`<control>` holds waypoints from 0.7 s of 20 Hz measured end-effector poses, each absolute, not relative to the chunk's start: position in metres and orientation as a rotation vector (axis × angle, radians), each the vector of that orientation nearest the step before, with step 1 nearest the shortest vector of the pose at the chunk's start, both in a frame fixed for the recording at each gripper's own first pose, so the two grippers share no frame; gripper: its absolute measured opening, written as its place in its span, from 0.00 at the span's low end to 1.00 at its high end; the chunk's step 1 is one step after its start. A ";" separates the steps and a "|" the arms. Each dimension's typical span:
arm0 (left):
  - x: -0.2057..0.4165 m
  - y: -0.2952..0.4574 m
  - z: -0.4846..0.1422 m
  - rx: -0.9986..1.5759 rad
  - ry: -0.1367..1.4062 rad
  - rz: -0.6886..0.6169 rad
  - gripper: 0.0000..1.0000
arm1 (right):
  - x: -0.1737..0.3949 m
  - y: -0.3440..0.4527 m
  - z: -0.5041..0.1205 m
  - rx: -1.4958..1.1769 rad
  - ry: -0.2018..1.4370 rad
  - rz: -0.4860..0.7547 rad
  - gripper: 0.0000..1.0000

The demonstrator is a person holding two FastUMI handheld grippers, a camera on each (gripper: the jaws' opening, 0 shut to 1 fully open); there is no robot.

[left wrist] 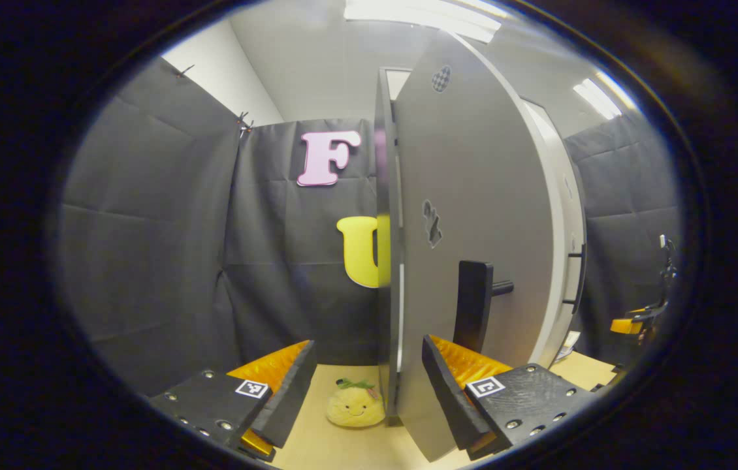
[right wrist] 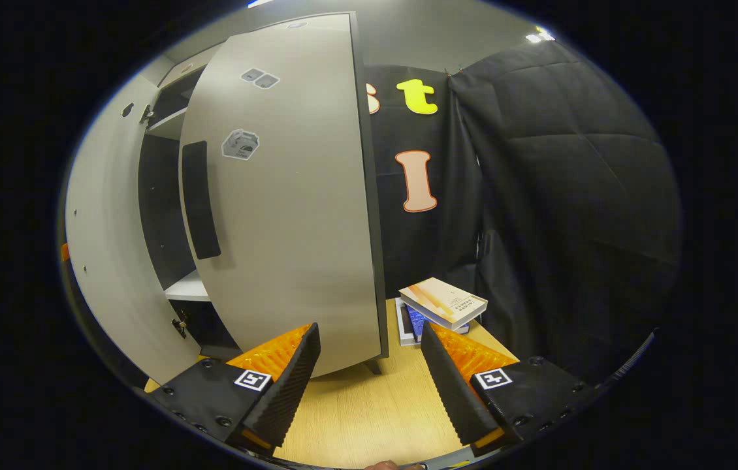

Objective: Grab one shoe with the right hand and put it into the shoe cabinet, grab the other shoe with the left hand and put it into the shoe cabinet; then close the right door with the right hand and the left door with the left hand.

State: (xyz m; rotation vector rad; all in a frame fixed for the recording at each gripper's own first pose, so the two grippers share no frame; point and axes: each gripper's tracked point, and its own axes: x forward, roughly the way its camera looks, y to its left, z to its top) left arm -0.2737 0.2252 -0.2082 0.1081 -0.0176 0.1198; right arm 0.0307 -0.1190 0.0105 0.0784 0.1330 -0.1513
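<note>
Beside left door (left wrist: 473, 215) — plush toy (left wrist: 355, 405) | by right door (right wrist: 290, 196) — books (right wrist: 442, 303) | both hand-held grippers gape

Pale grey cabinet door (left wrist: 473, 215) with black handle (left wrist: 472, 305), yellow smiling plush toy (left wrist: 355, 405), light wood floor (right wrist: 369, 411)
</note>
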 end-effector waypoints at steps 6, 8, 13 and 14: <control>-0.244 0.151 -0.213 0.103 -0.028 0.109 0.93 | 0.043 -0.145 0.018 0.074 0.108 -0.136 0.97; -0.228 0.122 -0.215 0.099 -0.037 0.107 0.93 | 0.044 -0.158 0.020 0.072 0.100 -0.143 0.97; -0.207 0.087 -0.211 0.063 -0.069 0.124 0.93 | 0.038 -0.181 0.027 0.082 0.080 -0.162 0.97; -0.209 0.083 -0.209 0.058 -0.076 0.125 0.93 | 0.035 -0.184 0.028 0.079 0.077 -0.166 0.97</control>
